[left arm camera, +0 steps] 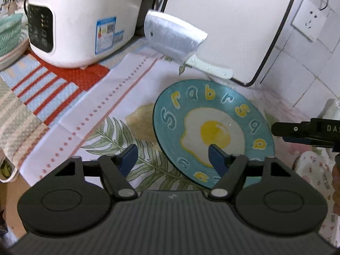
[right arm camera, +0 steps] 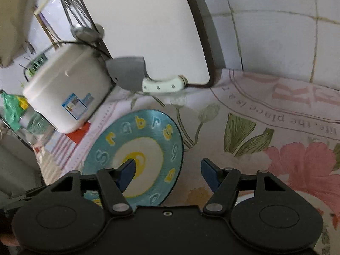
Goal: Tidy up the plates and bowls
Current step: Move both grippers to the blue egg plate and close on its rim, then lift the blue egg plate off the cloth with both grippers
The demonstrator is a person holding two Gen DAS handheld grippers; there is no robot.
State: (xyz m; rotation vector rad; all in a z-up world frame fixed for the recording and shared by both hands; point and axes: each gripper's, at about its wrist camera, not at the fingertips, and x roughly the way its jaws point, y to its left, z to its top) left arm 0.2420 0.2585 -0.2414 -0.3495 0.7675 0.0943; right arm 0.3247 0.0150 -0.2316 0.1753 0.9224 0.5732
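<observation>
A blue plate (left arm camera: 212, 131) with a fried-egg design is seen lying flat on the cloth-covered desk (left arm camera: 119, 110), in front of a cleaver (left arm camera: 176, 40) propped against a white board (left arm camera: 229, 21). The left hand-held gripper (left arm camera: 173, 159) and the right hand-held gripper (right arm camera: 167, 172) are both held open above the plate's edges, with nothing gripped. A rice cooker (left arm camera: 82, 21) is seen nearby.

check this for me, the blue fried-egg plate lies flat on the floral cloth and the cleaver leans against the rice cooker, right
Not quite. The blue fried-egg plate does lie flat on the floral cloth, but the left wrist view shows the cleaver leaning against the white cutting board, beside the rice cooker.
</observation>
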